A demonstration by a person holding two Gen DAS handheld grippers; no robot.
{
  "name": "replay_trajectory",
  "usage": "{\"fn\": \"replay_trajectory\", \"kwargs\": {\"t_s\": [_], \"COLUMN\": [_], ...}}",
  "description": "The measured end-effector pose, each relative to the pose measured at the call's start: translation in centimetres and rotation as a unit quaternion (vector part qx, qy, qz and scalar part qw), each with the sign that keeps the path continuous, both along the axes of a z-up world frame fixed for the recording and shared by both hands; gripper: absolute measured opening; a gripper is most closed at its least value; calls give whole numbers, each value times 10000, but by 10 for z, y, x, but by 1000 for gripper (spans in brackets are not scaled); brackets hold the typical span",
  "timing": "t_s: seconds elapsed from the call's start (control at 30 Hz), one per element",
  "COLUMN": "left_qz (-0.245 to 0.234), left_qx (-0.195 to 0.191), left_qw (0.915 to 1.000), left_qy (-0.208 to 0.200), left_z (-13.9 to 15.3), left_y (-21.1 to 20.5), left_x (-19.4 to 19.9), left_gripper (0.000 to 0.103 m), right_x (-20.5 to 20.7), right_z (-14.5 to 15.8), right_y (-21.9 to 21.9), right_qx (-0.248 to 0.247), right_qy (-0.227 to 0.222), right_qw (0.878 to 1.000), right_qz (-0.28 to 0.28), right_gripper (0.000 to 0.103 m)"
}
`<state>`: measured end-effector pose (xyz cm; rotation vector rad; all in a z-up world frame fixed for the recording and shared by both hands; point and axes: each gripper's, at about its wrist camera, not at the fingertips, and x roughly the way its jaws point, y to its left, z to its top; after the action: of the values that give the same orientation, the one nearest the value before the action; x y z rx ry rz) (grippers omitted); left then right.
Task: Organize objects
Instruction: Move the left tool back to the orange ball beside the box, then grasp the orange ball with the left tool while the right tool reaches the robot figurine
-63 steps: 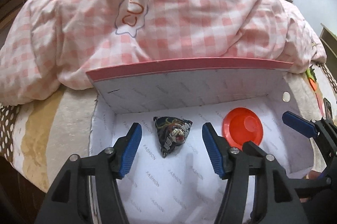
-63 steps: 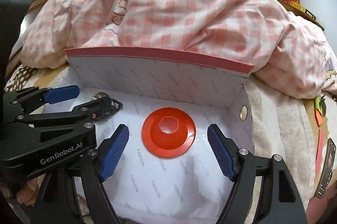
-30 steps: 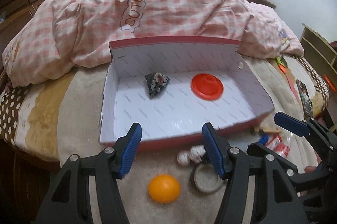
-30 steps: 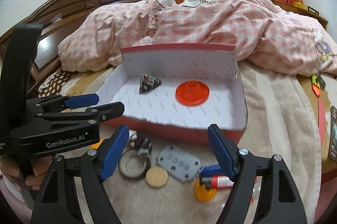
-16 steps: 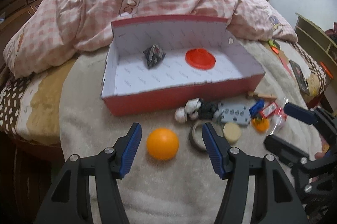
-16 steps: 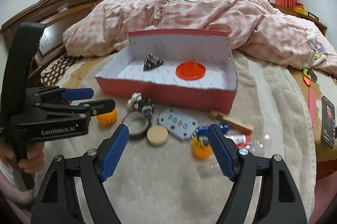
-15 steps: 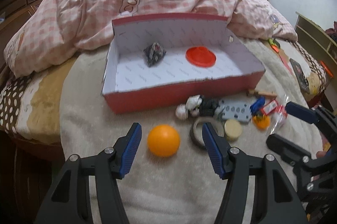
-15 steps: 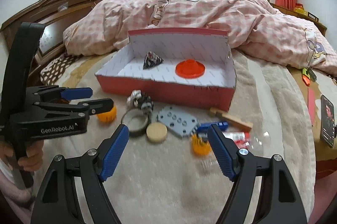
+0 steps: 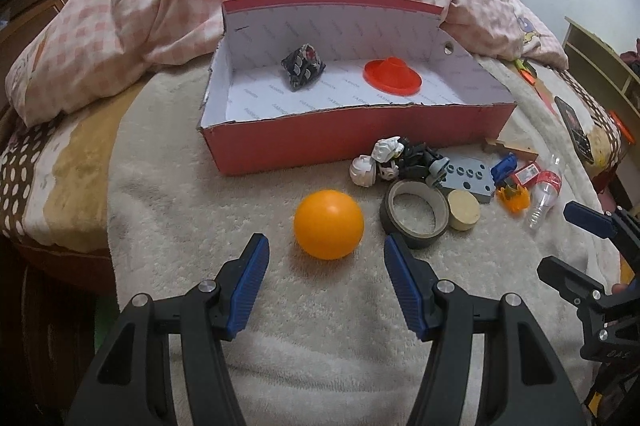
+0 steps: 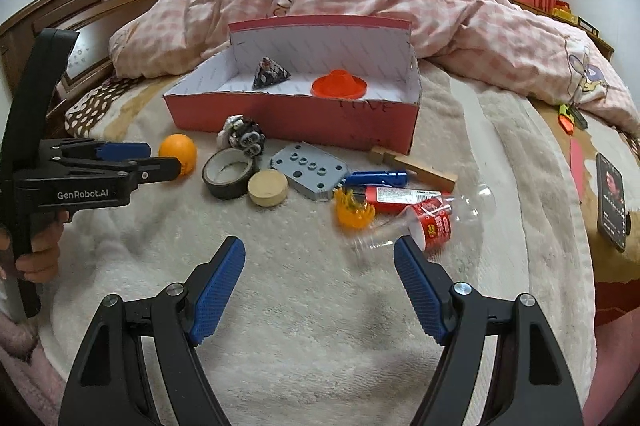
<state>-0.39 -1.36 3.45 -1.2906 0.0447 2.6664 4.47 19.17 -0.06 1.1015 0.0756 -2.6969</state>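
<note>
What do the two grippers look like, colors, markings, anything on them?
Both are black plastic frames with silver screws and blue ribbed pads on the fingers. The left gripper has white "GenRobot.AI" lettering on its side and a tall black handle. The right gripper shows no lettering here. No cables or sleeves visible.

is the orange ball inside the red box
No, the orange ball lies on the blanket in front of the red box.

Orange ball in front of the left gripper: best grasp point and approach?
Grip the orange ball across its widest middle, coming straight ahead and slightly down with the left gripper, whose open jaws already line up with it. It is round, so any axis works; its left side is free blanket, but the tape roll sits close on its right, so keep that finger tight in.
</note>
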Motion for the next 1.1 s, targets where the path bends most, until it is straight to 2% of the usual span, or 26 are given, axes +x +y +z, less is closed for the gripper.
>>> {"fn": "replay_trajectory", "kwargs": {"t_s": [0.43, 0.47, 0.57, 0.63, 0.73, 0.93, 1.1], "left_qz": [43, 39, 1, -21, -74, -94, -88], "left_qx": [-68, -70, -60, -58, -45, -14, 29], "left_qw": [9999, 9999, 9999, 9999, 9999, 9999, 9999], "left_qy": [-138, -140, -146, -134, -93, -66, -60], "left_z": [-16, -17, -17, -17, -17, -20, -22], "left_y": [8, 9, 8, 8, 8, 6, 5], "left_x": [-19, -19, -19, -18, -15, -14, -15], "left_gripper": [60, 59, 45, 40, 38, 38, 38], "right_x": [-5, -5, -6, -6, -7, -32, -70], "right_z": [-8, -9, -9, -9, -5, 8, 7], "right_y": [2, 2, 0, -2, -5, -21, -43], "right_qx": [-36, -49, -59, -42, -37, -345, -574], "right_qy": [-165, -182, -191, -189, -159, -211, -538], "right_qw": [9999, 9998, 9998, 9998, 9998, 9986, 9952], "right_qz": [-17, -15, 17, 44, 79, 334, 578], "right_gripper": [79, 79, 79, 79, 79, 79, 79]}}
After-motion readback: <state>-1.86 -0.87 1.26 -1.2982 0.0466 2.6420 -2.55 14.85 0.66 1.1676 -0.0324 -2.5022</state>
